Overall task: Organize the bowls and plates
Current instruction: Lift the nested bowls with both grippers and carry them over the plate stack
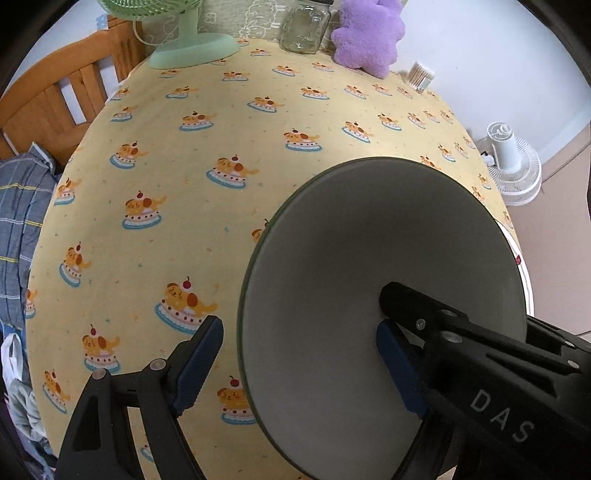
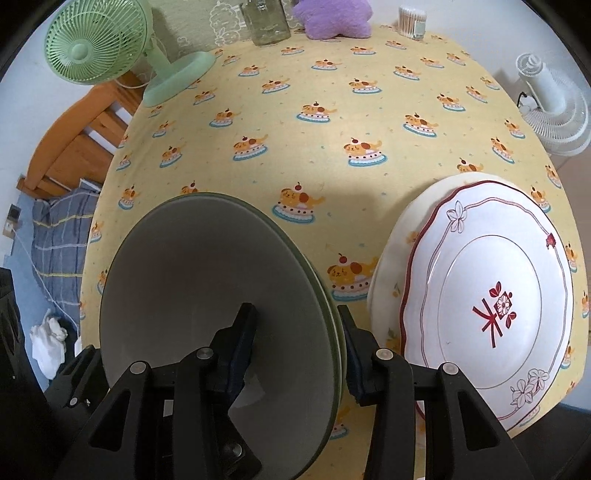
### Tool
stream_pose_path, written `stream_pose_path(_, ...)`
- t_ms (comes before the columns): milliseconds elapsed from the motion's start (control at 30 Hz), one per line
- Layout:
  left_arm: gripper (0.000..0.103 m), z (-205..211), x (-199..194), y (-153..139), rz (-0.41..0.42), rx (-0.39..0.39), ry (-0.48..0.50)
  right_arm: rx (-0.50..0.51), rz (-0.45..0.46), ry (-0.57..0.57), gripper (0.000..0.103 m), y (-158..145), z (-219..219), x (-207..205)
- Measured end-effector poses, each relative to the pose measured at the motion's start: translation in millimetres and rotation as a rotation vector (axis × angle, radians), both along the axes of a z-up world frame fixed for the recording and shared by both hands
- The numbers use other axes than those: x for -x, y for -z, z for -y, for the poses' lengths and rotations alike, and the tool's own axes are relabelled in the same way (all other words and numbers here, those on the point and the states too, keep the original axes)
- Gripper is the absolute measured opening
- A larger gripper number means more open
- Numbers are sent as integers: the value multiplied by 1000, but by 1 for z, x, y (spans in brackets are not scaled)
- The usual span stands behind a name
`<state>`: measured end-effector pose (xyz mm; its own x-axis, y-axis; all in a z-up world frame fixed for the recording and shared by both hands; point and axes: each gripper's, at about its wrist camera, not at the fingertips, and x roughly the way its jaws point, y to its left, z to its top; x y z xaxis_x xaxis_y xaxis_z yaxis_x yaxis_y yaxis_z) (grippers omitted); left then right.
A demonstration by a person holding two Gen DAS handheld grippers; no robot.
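A grey bowl with a green rim stands on the yellow cake-print tablecloth. Its edge shows doubled rims, like nested bowls. My left gripper is open and straddles the bowl's near-left wall, with one pad inside and the other out over the cloth. My right gripper is shut on the same bowl at its right wall, one finger inside and one outside. To the right, a white plate with a red rim and a red character lies on a cream plate.
Along the table's far edge stand a green desk fan, a glass jar, a purple plush and a cotton swab box. A white fan stands beyond the right edge. A wooden bed frame lies to the left.
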<state>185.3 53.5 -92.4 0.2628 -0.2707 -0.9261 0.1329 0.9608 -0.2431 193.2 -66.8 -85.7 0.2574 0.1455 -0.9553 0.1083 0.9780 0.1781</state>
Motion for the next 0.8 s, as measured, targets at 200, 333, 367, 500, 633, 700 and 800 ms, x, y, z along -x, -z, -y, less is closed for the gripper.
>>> stream_pose_path(200,62,4,5,-6,10,43,22,10,9,4,46,-1,-2,1)
stream_pose_path(333,62,1,7,-7,-7,45,14,10,14,1,47,-2,-3,2)
stream_pose_path(367,62,1,7,-7,-12,44,15,11,18,-3,47,-3,-4,2)
stream_pose_path(500,62,-3,11,-12,-19,29,36,4,15,3,47,-7,-9,7)
stream_pose_path(633,62,-7,15,-23,-1,30,61,3,25,21,47,-16,-14,15)
stream_pose_path(700,62,-8,18,-30,16,28,77,7,41,35,47,-23,-17,20)
stream_pose_path(800,62,-9,22,-38,29,31,98,11,58,54,47,-33,-19,26)
